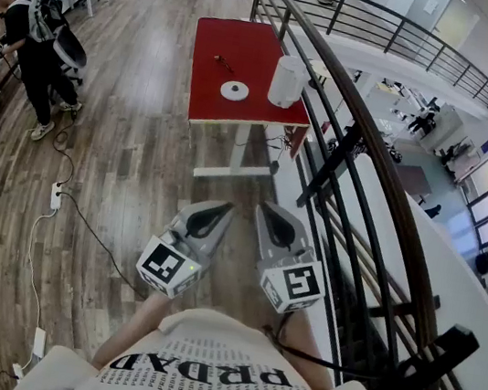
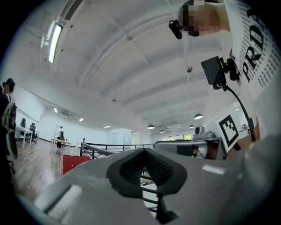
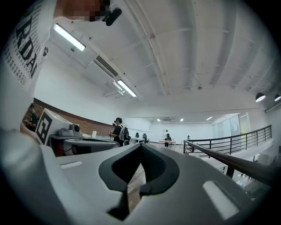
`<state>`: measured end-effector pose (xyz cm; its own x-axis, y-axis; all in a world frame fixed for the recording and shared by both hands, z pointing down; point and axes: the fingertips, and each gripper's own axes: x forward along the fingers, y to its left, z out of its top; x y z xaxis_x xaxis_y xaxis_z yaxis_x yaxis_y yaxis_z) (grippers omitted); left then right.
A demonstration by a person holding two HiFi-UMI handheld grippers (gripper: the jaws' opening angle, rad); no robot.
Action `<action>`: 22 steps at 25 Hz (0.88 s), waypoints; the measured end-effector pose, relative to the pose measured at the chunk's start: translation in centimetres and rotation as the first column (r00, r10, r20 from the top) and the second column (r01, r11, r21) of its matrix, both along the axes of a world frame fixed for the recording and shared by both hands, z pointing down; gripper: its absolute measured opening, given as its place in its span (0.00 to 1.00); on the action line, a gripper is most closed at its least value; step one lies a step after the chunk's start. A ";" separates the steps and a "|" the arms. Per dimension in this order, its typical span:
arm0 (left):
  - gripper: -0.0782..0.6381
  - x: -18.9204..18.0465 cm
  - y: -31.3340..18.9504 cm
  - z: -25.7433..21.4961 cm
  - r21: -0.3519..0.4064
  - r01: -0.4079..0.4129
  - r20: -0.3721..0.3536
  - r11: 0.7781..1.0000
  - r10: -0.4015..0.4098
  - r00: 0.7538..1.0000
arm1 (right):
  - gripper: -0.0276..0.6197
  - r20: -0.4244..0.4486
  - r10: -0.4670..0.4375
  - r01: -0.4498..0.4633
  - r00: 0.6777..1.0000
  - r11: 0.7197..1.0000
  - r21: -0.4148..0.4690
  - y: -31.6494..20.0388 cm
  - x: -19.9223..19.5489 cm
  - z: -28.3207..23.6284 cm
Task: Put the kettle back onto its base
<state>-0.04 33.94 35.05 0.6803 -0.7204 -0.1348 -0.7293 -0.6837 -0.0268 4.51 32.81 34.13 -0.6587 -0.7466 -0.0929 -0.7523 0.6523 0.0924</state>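
A white kettle (image 1: 288,81) stands upright on the red table (image 1: 237,45), near its right edge. The round white base (image 1: 234,91) lies on the table just left of the kettle, apart from it. Both grippers are held side by side close to the body, far short of the table. My left gripper (image 1: 225,207) is shut with nothing in it, and its jaws meet at the tip (image 2: 144,150). My right gripper (image 1: 266,206) is also shut and empty, its jaws together (image 3: 141,146). A corner of the red table (image 2: 72,161) shows in the left gripper view.
A dark metal railing (image 1: 356,134) runs along the right, close to the table and the right gripper. A person (image 1: 38,44) stands at the far left. A cable and power strip (image 1: 56,195) lie on the wooden floor (image 1: 131,152).
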 end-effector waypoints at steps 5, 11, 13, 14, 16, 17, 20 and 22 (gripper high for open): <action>0.11 -0.2 0.0 -0.3 0.002 0.004 0.002 1.000 -0.004 1.000 | 0.05 -0.007 -0.009 0.009 1.000 1.000 0.000 0.0 -0.2 0.0; 0.11 0.1 -0.5 -0.3 0.003 -0.004 0.013 1.000 0.003 1.000 | 0.06 -0.032 0.001 -0.001 1.000 1.000 0.000 -0.5 -0.1 0.4; 0.11 0.3 -0.7 -0.3 0.001 -0.005 0.016 1.000 0.005 1.000 | 0.06 -0.037 0.003 -0.003 0.999 1.000 -0.008 -0.7 -0.1 0.7; 0.11 0.3 -0.8 -0.3 0.003 -0.009 0.016 1.000 0.009 1.000 | 0.06 -0.040 -0.001 0.001 0.999 1.000 -0.016 -0.7 -0.2 0.9; 0.11 0.3 -1.0 -0.2 0.004 -0.016 0.016 1.000 0.016 1.000 | 0.06 -0.039 -0.005 0.003 0.999 0.999 -0.034 -0.9 -0.3 1.4; 0.11 0.3 -1.1 -0.2 0.003 -0.015 0.017 1.000 0.015 1.000 | 0.06 -0.038 -0.003 0.001 0.999 0.999 -0.044 -0.9 -0.2 1.5; 0.11 0.3 -1.4 -0.3 -0.001 -0.011 0.018 1.000 0.012 1.000 | 0.06 -0.035 -0.008 0.006 0.999 0.998 -0.056 -1.1 -0.3 1.7; 0.11 0.4 -1.6 -0.3 0.002 -0.021 0.016 1.000 0.021 1.000 | 0.06 -0.036 -0.013 0.011 0.999 0.999 -0.052 -1.2 -0.4 1.7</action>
